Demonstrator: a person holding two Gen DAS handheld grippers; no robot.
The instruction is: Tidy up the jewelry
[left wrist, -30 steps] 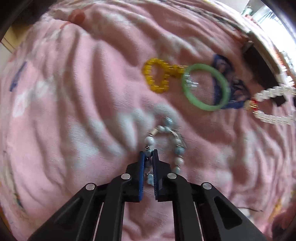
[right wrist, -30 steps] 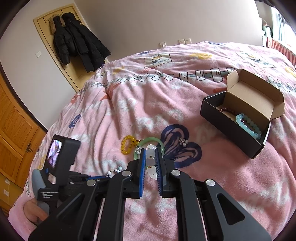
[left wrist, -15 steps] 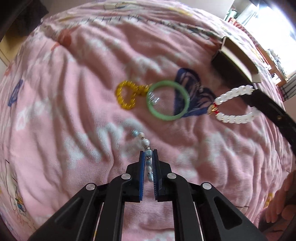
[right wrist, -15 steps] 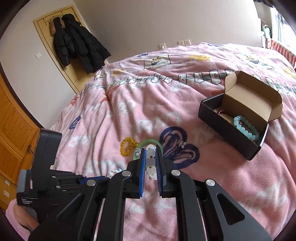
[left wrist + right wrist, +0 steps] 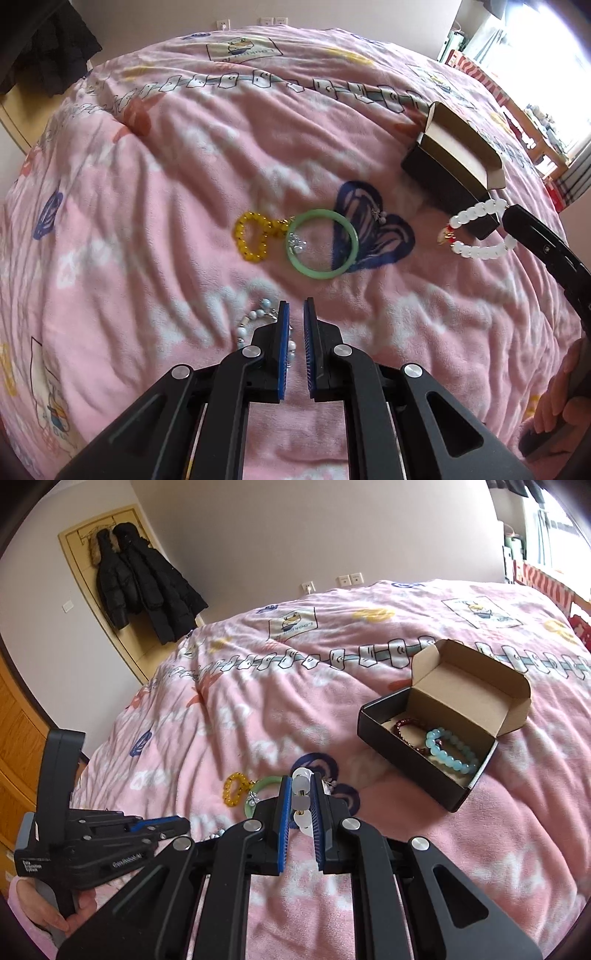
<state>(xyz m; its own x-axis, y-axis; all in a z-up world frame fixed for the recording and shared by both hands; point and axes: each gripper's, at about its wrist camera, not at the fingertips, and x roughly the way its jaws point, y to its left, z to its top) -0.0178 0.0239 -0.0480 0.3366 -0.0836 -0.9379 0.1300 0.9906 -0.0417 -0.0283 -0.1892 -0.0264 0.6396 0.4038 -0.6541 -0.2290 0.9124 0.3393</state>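
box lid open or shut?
Open. The box has its flap standing up behind, with a dark red bracelet and a blue one visible inside.

Open blanket (image 5: 388, 834) before box (image 5: 417, 753); raised lid (image 5: 476, 686) blocks behind.

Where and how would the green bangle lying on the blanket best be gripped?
Grip the green bangle across its band at the near arc, which looks bare. It lies flat on the pink blanket, so come from above with one finger inside the ring and one outside. Avoid the left arc, where the yellow bead bracelet and a small silver piece crowd it.
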